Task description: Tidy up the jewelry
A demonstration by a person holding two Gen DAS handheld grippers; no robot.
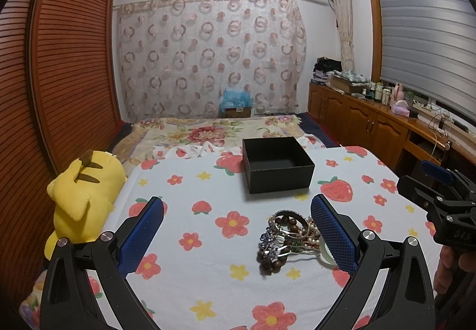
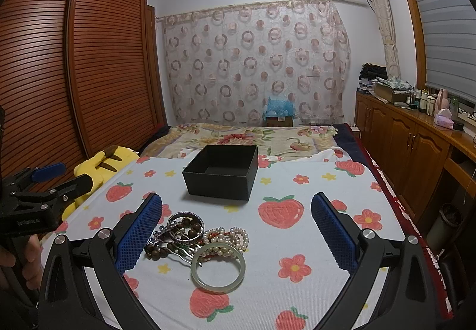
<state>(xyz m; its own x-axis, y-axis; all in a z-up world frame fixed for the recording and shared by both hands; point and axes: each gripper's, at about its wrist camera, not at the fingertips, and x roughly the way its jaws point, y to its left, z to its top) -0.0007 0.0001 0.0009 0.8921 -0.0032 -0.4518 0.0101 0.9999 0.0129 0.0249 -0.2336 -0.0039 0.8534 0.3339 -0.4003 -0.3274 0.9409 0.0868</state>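
Jaws: both wide apart and empty; the left gripper (image 1: 236, 236) and the right gripper (image 2: 236, 236) each hover low over the near edge of the table (image 2: 327, 240).
Jewelry: a tangled heap of jewelry (image 2: 190, 237) lies on the strawberry-print cloth, close in front of both grippers.
Heap contents: a pale green bangle (image 2: 218, 267) lies flat at the near side, pearl strands (image 2: 229, 237) beside it, dark wooden beads (image 1: 272, 263) and a silver bangle (image 2: 186, 218) toward the far side.
Direction from jaws: the heap sits just inside the right gripper's left finger, and against the left gripper's right finger, which hides part of it.
Nearer hand: by my judgement the right one, since the green bangle lies open between its fingers, left of centre.
Long axis: the heap spreads roughly crosswise; the bangle is round, so any rim grip serves.
Box: an open, empty black box (image 2: 221, 172) stands beyond the heap, well apart, straight ahead.
Beyond: a yellow plush toy (image 1: 86, 196) lies off the table's left edge, on the bed (image 2: 238, 133).
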